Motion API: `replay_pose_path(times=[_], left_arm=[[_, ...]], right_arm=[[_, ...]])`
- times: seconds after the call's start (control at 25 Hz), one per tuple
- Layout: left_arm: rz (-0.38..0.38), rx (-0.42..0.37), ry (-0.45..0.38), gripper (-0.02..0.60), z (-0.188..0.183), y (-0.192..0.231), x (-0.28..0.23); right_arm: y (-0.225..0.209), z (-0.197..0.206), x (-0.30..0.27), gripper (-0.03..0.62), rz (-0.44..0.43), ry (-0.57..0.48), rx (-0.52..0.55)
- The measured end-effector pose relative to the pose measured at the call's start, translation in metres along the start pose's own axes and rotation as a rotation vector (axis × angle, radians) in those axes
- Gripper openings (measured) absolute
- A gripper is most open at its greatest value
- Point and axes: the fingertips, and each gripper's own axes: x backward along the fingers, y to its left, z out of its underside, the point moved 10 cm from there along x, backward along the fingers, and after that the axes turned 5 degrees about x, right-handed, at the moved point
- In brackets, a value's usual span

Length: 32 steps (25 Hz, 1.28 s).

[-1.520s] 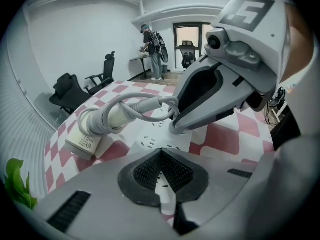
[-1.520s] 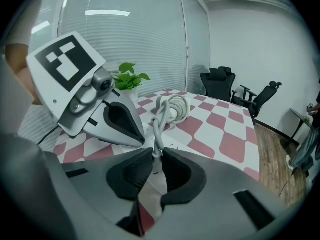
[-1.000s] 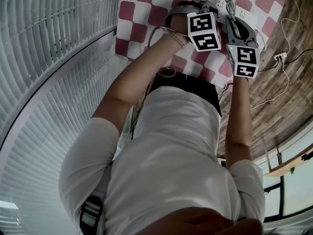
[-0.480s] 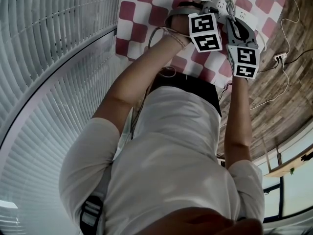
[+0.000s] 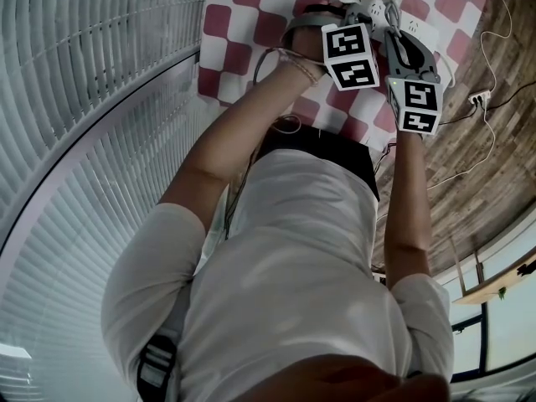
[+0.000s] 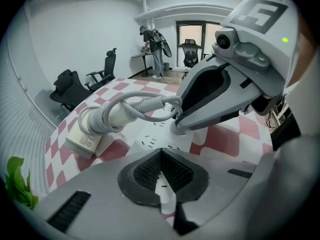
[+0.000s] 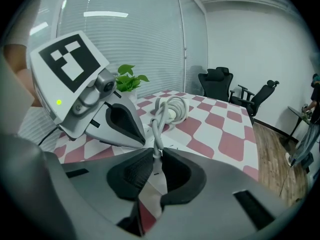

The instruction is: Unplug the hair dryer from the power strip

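In the left gripper view a white power strip (image 6: 150, 140) lies on the red-and-white checked table (image 6: 220, 139). The white hair dryer (image 6: 92, 126) lies beside it, its cord (image 6: 150, 104) looped over it. My right gripper (image 6: 176, 125) reaches in from the right, its tips on the plug at the strip. In its own view the right gripper (image 7: 156, 156) is shut with the cord (image 7: 157, 129) running down between its pads; the plug is hidden there. My left gripper (image 6: 160, 154) is shut, tips down on the strip, close beside the right one (image 5: 389, 19).
A green plant (image 7: 127, 84) stands at the table's window corner, with blinds behind it. Black office chairs (image 7: 217, 81) stand beyond the far table edge. A person (image 6: 155, 49) works at a desk at the back of the room. Thin cables (image 5: 486, 99) trail on the wood floor.
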Motion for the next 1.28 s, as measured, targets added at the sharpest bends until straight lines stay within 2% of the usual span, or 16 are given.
replay_pose_path(times=[1.28], left_arm=[[-0.020,-0.007,0.005,0.030,0.0001,-0.0021,-0.0029]], right_arm=[[0.0012,-0.0001,0.0009,0.069,0.019,-0.015,-0.005]])
